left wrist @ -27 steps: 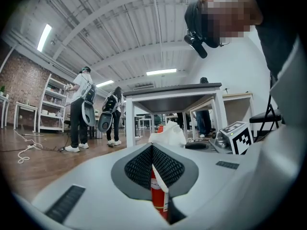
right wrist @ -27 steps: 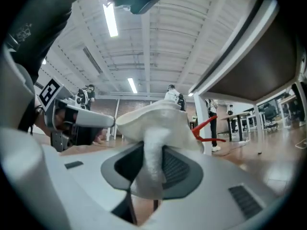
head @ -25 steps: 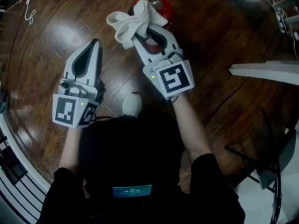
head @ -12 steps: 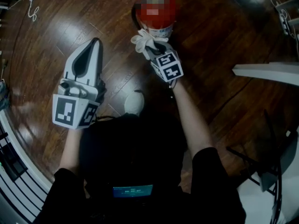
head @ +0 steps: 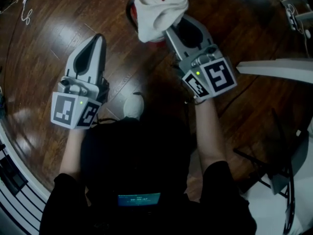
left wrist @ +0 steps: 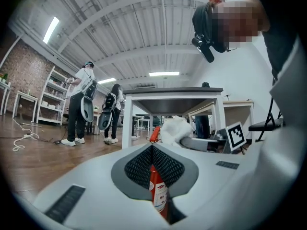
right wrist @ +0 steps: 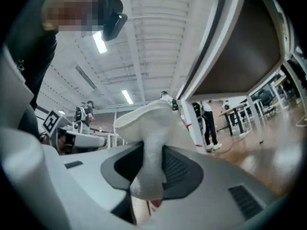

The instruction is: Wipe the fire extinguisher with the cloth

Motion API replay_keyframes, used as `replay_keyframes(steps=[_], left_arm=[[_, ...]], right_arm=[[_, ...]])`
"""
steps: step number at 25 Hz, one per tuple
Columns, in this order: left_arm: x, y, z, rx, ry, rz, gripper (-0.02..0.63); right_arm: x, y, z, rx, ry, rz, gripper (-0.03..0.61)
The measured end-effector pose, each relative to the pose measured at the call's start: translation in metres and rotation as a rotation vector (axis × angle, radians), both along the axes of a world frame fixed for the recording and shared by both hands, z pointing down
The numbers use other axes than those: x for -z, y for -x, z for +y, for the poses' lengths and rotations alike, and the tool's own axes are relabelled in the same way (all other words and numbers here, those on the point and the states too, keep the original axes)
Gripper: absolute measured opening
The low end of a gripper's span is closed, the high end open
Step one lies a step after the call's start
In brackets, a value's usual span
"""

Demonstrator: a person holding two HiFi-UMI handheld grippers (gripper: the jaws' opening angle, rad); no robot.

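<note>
Over fire extinguisher (head: 131,12) again: cloth (head: 159,11) (higher)

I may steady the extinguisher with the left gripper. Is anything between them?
Nothing visible. Only wood floor lies between the left gripper and the extinguisher, which shows straight ahead past its jaws. The cloth, in the right gripper, sits over its top.

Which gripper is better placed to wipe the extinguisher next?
Right. The right gripper is shut on the cloth, which hangs over the extinguisher in the head view. The left gripper is shut, holds nothing and is off to the side.
</note>
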State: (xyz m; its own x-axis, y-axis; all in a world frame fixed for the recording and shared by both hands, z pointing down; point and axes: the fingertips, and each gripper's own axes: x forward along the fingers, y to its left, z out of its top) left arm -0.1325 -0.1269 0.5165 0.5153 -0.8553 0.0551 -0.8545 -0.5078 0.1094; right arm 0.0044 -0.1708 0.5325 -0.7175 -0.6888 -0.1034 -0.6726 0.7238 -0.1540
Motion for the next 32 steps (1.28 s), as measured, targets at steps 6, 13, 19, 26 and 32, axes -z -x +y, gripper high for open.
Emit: replay_keyframes(steps=[6,13,19,26,32], left_arm=[[-0.011,-0.024,0.001,-0.061,0.031,-0.004,0.002],[-0.019,-0.044,0.005,-0.129,0.051,-0.002,0.002],[-0.017,-0.042,0.007,-0.119,0.047,-0.023,0.002],[-0.014,-0.042,0.008,-0.126,0.045,-0.008,0.002],[-0.016,-0.043,0.008,-0.135,0.038,-0.031,0.002]], right_arm=[[-0.019,-0.012,-0.034,-0.103,0.038,0.114,0.124],[-0.167,-0.004,-0.016,-0.093,0.258,0.211,0.123],[-0.283,0.018,-0.007,0.002,0.506,0.297,0.123],[-0.182,-0.024,-0.011,-0.048,0.353,0.025,0.124],[-0.02,-0.075,-0.037,-0.091,0.036,-0.065,0.126]])
